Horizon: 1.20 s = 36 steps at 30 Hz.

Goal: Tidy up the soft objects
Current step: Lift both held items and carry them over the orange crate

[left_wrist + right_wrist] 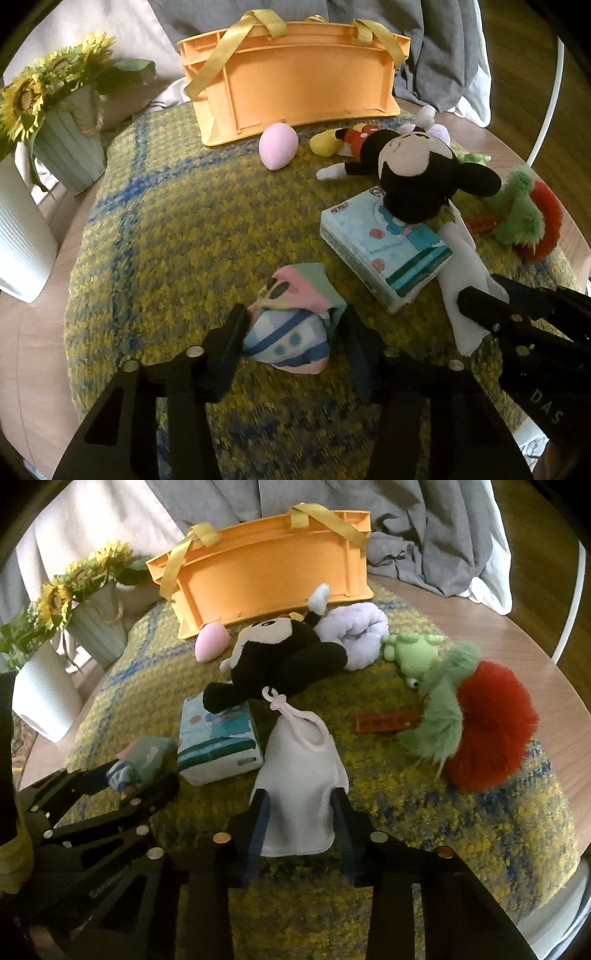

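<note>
Here, left gripper (291, 332) pinches pastel bundle (291, 314); right gripper (299, 819) clamps white pouch (299, 775).

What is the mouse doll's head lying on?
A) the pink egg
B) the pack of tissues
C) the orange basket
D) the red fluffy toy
B. The mouse doll lies with its black head resting on the top corner of the pack of tissues, while the orange basket, the red fluffy toy and the pink egg all sit apart from its head.
</note>
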Each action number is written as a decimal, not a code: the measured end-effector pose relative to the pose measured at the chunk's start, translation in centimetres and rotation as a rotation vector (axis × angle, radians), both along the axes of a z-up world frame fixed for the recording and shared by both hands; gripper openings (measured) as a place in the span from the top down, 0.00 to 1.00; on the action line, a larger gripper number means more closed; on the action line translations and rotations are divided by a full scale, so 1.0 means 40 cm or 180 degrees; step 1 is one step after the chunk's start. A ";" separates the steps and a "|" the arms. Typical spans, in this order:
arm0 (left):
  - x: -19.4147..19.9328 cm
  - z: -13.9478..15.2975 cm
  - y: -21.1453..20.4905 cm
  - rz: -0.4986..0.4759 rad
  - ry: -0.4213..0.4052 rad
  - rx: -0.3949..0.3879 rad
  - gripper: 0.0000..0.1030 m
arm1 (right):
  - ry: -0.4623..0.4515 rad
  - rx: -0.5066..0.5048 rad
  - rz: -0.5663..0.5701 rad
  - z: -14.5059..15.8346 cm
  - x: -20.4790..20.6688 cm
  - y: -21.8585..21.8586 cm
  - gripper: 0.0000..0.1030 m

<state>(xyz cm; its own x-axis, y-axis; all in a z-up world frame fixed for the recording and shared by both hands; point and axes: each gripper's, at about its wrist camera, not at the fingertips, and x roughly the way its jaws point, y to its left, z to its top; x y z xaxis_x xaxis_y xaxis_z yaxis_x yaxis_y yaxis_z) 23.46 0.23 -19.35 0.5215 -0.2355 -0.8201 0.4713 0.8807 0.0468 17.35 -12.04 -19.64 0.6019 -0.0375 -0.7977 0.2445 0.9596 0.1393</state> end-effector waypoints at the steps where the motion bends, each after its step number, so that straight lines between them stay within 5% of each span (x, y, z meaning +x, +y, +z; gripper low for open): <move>1: 0.002 0.000 -0.001 -0.0023 0.0006 -0.0005 0.58 | 0.0014 -0.0009 -0.0007 0.001 0.002 0.001 0.76; 6: 0.005 0.004 0.007 -0.0088 0.0053 -0.0069 0.60 | 0.0091 0.0055 0.0018 0.009 0.010 0.010 0.89; 22: -0.014 0.118 0.074 -0.0384 -0.0125 -0.0482 0.60 | -0.0188 -0.0077 -0.0062 0.155 -0.028 0.098 0.90; 36: 0.031 0.276 0.088 -0.0163 -0.0619 -0.0681 0.60 | -0.0644 -0.0118 -0.0035 0.267 0.009 0.099 0.90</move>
